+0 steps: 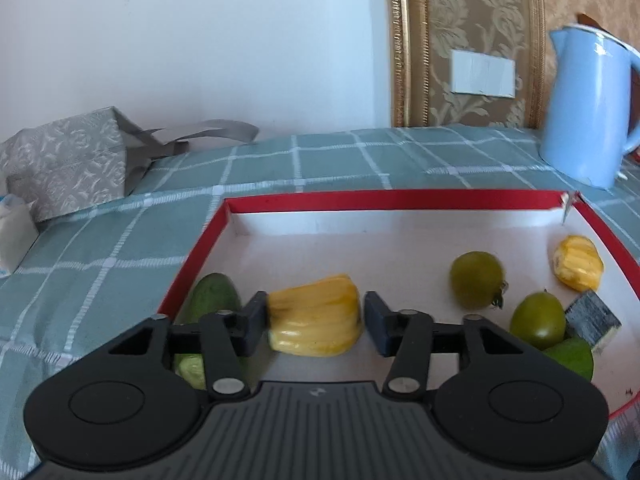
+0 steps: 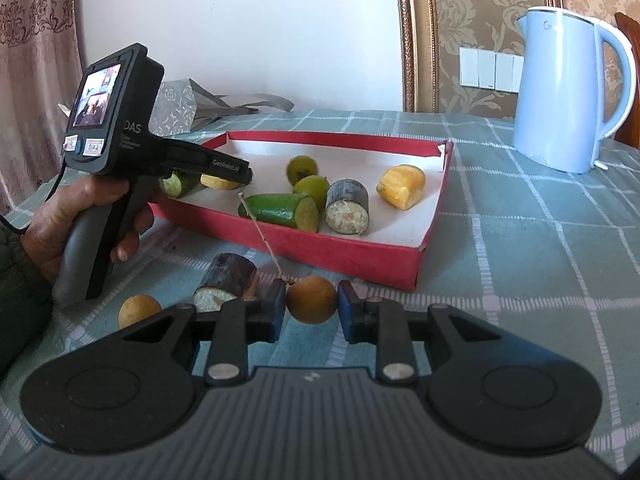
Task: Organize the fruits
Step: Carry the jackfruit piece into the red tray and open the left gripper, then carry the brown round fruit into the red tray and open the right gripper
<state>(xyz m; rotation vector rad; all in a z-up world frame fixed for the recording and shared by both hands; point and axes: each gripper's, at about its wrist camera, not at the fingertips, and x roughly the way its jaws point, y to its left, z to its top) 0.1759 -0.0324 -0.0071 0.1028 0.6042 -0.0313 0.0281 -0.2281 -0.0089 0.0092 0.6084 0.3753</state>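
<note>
My left gripper (image 1: 316,314) reaches into the red-rimmed box (image 1: 392,198), low over its white floor. A yellow jackfruit piece (image 1: 320,330) lies between its fingers; the left pad is against it and a thin gap shows at the right pad, so the gripper is open. A cut cucumber piece (image 1: 214,298) lies just left of it. My right gripper (image 2: 312,306) is over the tablecloth in front of the box (image 2: 360,258), shut on a small round brown fruit (image 2: 312,299) with a thin twig. In the right wrist view a hand holds the left gripper (image 2: 240,176) at the box's left end.
The box also holds two green round fruits (image 1: 476,278), another jackfruit piece (image 2: 402,186), a cucumber piece (image 2: 280,210) and a sugarcane piece (image 2: 347,206). On the cloth lie a sugarcane piece (image 2: 226,280) and an orange fruit (image 2: 139,310). A blue kettle (image 2: 568,96) stands back right, a grey bag (image 1: 68,164) back left.
</note>
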